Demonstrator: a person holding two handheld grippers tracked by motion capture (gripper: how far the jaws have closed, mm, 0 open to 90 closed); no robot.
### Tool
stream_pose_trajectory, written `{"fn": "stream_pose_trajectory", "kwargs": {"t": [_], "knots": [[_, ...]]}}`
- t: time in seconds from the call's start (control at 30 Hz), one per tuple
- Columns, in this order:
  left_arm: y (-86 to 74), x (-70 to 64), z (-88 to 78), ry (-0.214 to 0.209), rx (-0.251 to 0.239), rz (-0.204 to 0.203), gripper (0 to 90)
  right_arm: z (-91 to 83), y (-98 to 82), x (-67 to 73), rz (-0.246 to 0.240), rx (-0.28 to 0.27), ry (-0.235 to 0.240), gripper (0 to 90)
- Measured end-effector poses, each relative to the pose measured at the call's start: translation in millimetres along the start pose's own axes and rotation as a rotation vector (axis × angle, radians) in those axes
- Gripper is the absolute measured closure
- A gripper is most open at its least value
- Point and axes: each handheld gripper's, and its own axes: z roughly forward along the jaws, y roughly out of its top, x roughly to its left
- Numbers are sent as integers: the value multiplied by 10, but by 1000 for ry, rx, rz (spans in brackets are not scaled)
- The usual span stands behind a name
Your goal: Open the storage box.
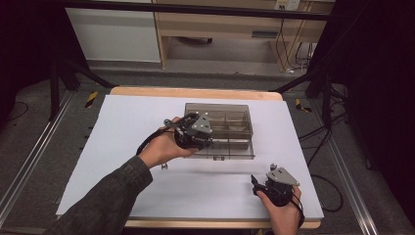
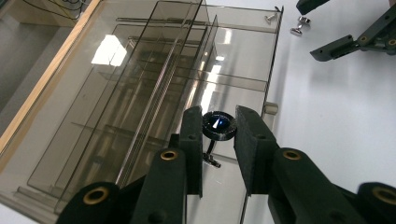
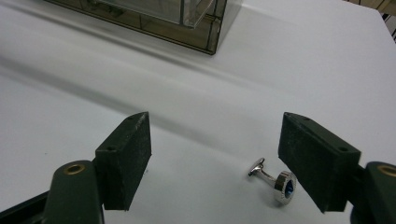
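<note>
Holding: left tongs (image 2: 218,140) clamp a cufflink (image 2: 219,126) over the clear divided box (image 2: 140,93).
Right tongs (image 3: 215,158): spread wide, second cufflink (image 3: 275,179) lying on the surface (image 3: 196,93) between them, apparently untouched.

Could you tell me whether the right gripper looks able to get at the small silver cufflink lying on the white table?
Probably yes: the right gripper has its jaws wide open, the small silver cufflink lies between them beside one jaw, and nothing blocks it.

Lab recording bay: black curtains (image 1: 377,73), tripod legs (image 1: 313,78), floor cables (image 1: 320,142), white-covered table (image 1: 147,122).
</note>
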Motion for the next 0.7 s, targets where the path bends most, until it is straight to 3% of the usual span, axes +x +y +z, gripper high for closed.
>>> {"fn": "stream_pose_trajectory", "kwargs": {"t": [0.37, 0.7], "knots": [[64, -20, 109, -7, -9, -6, 732, 0, 0, -10, 6, 0, -5, 256], [84, 0, 211, -7, -22, -36, 732, 1, -2, -15, 10, 3, -2, 255]]}}
